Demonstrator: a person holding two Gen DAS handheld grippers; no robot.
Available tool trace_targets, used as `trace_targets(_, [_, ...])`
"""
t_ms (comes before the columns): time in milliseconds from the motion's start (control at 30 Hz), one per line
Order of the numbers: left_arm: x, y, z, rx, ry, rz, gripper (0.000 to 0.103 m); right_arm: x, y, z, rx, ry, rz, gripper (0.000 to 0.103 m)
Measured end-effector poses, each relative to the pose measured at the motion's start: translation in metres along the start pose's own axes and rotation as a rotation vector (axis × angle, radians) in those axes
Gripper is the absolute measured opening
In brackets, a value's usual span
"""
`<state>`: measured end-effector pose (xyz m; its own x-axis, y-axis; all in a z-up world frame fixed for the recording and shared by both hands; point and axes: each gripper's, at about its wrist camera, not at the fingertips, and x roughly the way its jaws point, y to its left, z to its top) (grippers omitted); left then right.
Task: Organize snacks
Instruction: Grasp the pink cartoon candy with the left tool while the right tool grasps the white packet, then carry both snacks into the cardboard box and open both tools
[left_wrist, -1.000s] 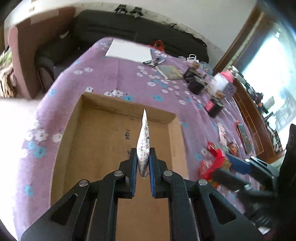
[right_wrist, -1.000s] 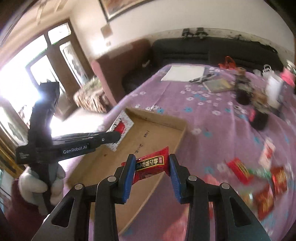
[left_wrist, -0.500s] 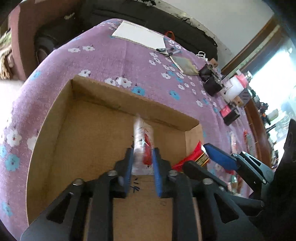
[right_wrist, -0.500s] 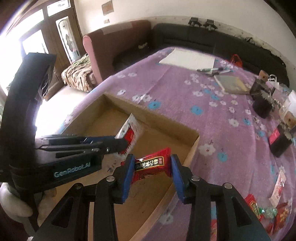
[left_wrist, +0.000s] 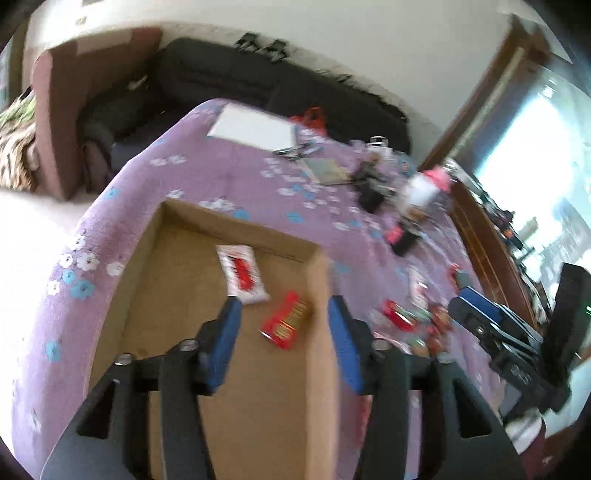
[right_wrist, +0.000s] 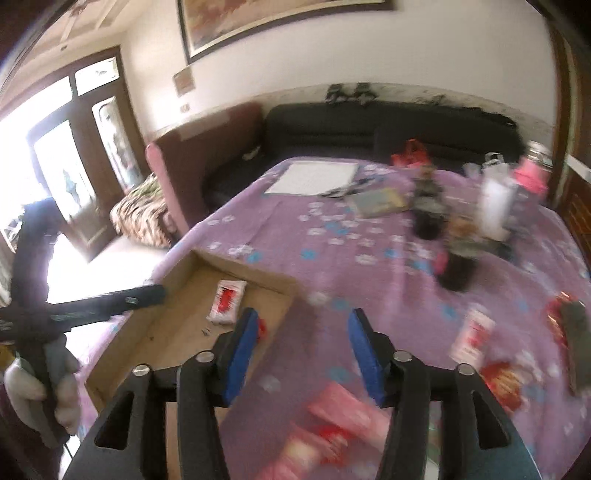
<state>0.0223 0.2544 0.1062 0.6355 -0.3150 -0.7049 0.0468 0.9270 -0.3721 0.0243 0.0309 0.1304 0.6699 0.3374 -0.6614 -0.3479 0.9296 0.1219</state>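
A shallow cardboard box (left_wrist: 173, 288) lies on the purple flowered cloth. Inside it lie a white-and-red snack packet (left_wrist: 242, 273) and a red snack packet (left_wrist: 286, 325). My left gripper (left_wrist: 282, 328) is open and empty above the box's right side. My right gripper (right_wrist: 301, 350) is open and empty, over the cloth just right of the box (right_wrist: 177, 332); the white packet (right_wrist: 227, 301) shows inside it. Loose snack packets (right_wrist: 472, 334) lie on the cloth to the right, with more (left_wrist: 399, 314) in the left wrist view.
A white sheet (right_wrist: 314, 177), a booklet (right_wrist: 380, 199), dark jars (right_wrist: 428, 214) and a white bottle (right_wrist: 495, 206) stand at the table's far side. A black sofa (right_wrist: 369, 125) lies beyond. The right gripper (left_wrist: 509, 339) shows at right in the left view.
Both grippers have opened and let go of their packets, which now lie in the box. Both have pulled back and up; the right one has swung right over the cloth.
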Motion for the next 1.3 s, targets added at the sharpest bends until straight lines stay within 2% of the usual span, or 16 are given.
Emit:
trace_targets(100, [-0.011, -0.032, -0.021, 0.061, 0.0, -0.037, 0.063, -0.031, -0.04, -0.027, 0.064, 0.0, -0.031, 0.061])
trace_targets(167, [-0.005, -0.055, -0.036, 0.117, 0.037, -0.056, 0.063, -0.04, -0.065, -0.047, 0.101, 0.03, -0.052, 0.061])
trace_targets(267, [0.012, -0.085, -0.063, 0.178, 0.096, -0.068, 0.063, -0.05, -0.094, -0.081, 0.142, 0.068, -0.104, 0.061])
trace_targets(433, [0.049, -0.115, -0.1, 0.223, 0.183, -0.046, 0.063, -0.055, -0.132, -0.123, 0.237, 0.099, -0.108, 0.061])
trace_targets(633, [0.07, -0.132, -0.121, 0.28, 0.211, 0.019, 0.063, -0.048, -0.122, -0.136, 0.189, 0.101, -0.082, 0.061])
trace_targets(900, [0.098, -0.129, -0.13, 0.314, 0.243, 0.089, 0.063, -0.02, -0.109, -0.14, 0.069, 0.114, -0.132, 0.061])
trace_targets(1033, [0.1, -0.134, -0.134, 0.359, 0.21, 0.115, 0.063, -0.01, -0.108, -0.141, 0.046, 0.12, -0.14, 0.061])
trace_targets(1100, [0.1, -0.136, -0.135, 0.374, 0.188, 0.133, 0.053, -0.006, -0.109, -0.14, 0.044, 0.127, -0.137, 0.061])
trace_targets(1133, [0.099, -0.137, -0.136, 0.391, 0.171, 0.153, 0.037, -0.005, -0.109, -0.14, 0.044, 0.129, -0.134, 0.061])
trace_targets(1167, [0.099, -0.137, -0.136, 0.397, 0.163, 0.163, 0.026, -0.004, -0.11, -0.139, 0.044, 0.129, -0.134, 0.061])
trace_targets(1233, [0.097, -0.135, -0.136, 0.38, 0.16, 0.146, 0.026, -0.003, -0.11, -0.138, 0.045, 0.134, -0.133, 0.06])
trace_targets(1300, [0.095, -0.133, -0.136, 0.371, 0.162, 0.128, 0.026, -0.002, -0.109, -0.138, 0.041, 0.139, -0.13, 0.047])
